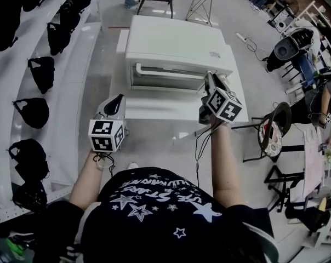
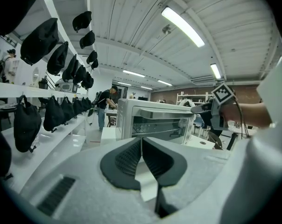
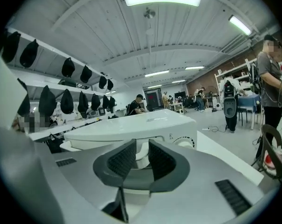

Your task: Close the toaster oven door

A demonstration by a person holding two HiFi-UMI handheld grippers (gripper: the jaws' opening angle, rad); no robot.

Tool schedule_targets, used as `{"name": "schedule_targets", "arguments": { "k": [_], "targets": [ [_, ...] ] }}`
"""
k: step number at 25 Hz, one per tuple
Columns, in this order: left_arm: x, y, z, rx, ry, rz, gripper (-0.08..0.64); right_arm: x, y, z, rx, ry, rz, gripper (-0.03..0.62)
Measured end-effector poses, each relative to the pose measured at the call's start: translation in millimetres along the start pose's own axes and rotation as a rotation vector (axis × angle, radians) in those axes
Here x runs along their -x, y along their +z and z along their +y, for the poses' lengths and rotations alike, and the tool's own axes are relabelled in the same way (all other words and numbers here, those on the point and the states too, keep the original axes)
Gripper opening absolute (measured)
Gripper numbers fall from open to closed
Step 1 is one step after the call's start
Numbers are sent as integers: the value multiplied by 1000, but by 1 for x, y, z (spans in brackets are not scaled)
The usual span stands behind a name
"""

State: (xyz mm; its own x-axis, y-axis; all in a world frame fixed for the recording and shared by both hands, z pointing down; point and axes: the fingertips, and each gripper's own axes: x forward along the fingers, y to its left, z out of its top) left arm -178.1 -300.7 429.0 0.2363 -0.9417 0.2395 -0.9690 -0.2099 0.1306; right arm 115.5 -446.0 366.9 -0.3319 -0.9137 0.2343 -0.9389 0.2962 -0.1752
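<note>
- Oven sits on the white table, straight ahead of you, front facing you.
- Door is up and flush with the front, so it reads closed. Handle runs along its top edge.
- Your right tongs are at the right end of the handle, pointing nearly level.
- In the right gripper view, the right tongs stand a small way apart. The white handle end shows in the gap, but no clamp on it is visible.
- Your left tongs are held low and left of the oven, well apart from it and touching nothing.
- In the left gripper view, the left tongs have their pads together at the tips and are empty.
- A shelf with black bags runs along your left.
</note>
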Motion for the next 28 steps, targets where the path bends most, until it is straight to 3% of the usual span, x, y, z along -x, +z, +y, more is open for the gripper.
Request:
{"name": "schedule_targets", "arguments": {
  "k": [3,18,25,28],
  "targets": [
    [9,-1,-7,-17,10,0,26,12,3,7,46,26,-13,87],
    [76,-15,-108,-58,29,5,26,140,-17,-3,-12,162,-44,64],
    [118,-41,-166,-72,32,38,26,192,-60,-23,20,191,6,41],
    [138,-55,-179,-40,44,41,26,205,-85,-26,-8,210,38,35]
  ]
}}
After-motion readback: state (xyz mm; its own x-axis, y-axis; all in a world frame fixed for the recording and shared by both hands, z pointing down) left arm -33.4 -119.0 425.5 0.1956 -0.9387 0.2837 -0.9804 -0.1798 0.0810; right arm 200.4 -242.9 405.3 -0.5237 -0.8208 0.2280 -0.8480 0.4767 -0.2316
